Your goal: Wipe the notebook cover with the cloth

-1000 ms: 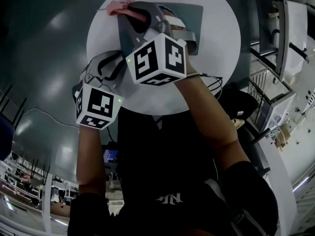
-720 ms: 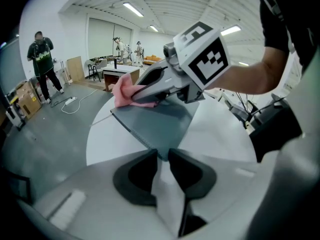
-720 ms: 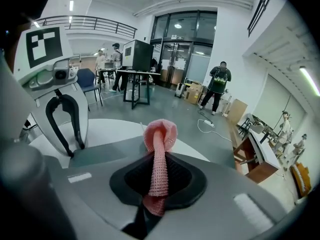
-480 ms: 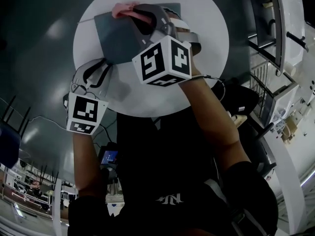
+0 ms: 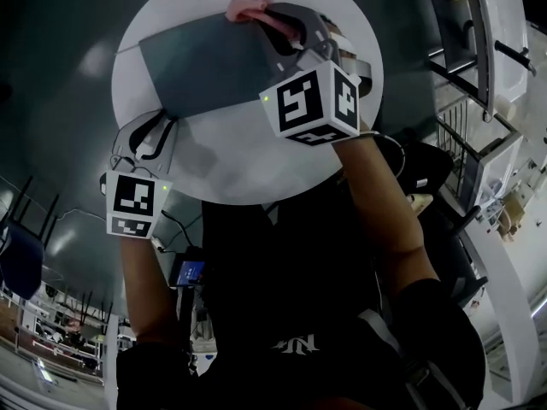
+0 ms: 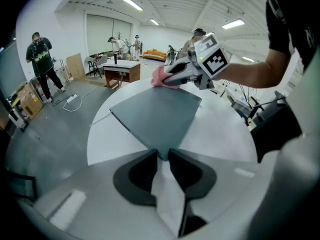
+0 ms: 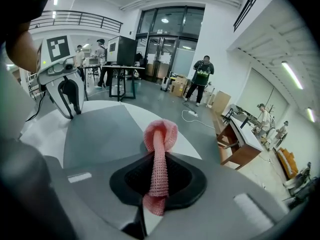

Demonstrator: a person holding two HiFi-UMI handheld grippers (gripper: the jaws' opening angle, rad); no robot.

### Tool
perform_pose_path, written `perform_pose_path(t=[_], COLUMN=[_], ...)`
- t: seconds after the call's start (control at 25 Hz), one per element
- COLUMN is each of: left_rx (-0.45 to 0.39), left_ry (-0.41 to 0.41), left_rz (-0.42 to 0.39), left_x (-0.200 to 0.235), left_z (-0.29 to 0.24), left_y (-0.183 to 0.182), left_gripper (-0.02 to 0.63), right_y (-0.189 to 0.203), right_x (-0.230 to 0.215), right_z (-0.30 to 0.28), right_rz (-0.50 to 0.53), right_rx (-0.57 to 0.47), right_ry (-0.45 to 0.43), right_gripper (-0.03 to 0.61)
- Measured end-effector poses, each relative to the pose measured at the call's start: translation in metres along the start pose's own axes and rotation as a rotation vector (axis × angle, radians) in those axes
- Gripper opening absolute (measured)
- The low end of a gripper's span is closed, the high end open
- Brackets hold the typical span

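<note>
The wiping stroke is in hand: the right gripper (image 7: 157,156), clamped on the knitted pink cloth (image 7: 160,134), holds it at the 1 o'clock corner of the flat grey notebook (image 5: 201,62), which lies on the round white counter (image 5: 256,165). The left gripper (image 6: 160,155) pinches the notebook's 7 o'clock corner, steadying it. The next move, I judge, calls for dragging the cloth across the cover toward 7 o'clock with light pressure.

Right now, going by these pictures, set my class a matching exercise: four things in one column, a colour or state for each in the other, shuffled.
Things:
1. cloth
2. notebook
3. table
4. left gripper

Descriptions:
A. white and round
B. shut on the notebook's near corner
C. pink, pinched in the right gripper
D. grey, lying flat

Pairs: 1-C, 2-D, 3-A, 4-B
</note>
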State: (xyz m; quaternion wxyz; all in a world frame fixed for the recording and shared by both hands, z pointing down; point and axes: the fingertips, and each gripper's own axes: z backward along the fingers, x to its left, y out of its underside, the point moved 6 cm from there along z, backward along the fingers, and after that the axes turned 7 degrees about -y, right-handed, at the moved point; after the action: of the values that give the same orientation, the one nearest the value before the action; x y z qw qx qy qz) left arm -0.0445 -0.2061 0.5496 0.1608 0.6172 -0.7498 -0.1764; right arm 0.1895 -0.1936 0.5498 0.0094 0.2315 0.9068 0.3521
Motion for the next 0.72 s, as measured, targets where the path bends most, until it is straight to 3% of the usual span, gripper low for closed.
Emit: perform_pose_path(t=[0.24, 0.48, 0.6, 0.72], left_rx=[-0.005, -0.019, -0.024, -0.029], left_ry=[0.000, 0.000, -0.008, -0.011], left_rz=[-0.011, -0.013, -0.012, -0.004], left_x=[0.002, -0.006, -0.004, 0.000], left_z=[0.003, 0.000, -0.001, -0.001], left_y=[0.002, 0.004, 0.005, 0.006], left_gripper=[0.077, 0.077, 0.077, 0.077], right_y=[0.009, 0.026, 0.005, -0.036], right_x=[-0.008, -0.017, -0.010, 0.017], right_z=[0.008, 0.020, 0.024, 0.017], right_rz=[-0.016, -0.062, -0.081, -0.057], right_rx=[0.017, 0.109, 0.050, -0.058], right_ry=[0.025, 0.093, 0.095, 0.036], right_gripper=[0.032, 0.034, 0.034, 0.034])
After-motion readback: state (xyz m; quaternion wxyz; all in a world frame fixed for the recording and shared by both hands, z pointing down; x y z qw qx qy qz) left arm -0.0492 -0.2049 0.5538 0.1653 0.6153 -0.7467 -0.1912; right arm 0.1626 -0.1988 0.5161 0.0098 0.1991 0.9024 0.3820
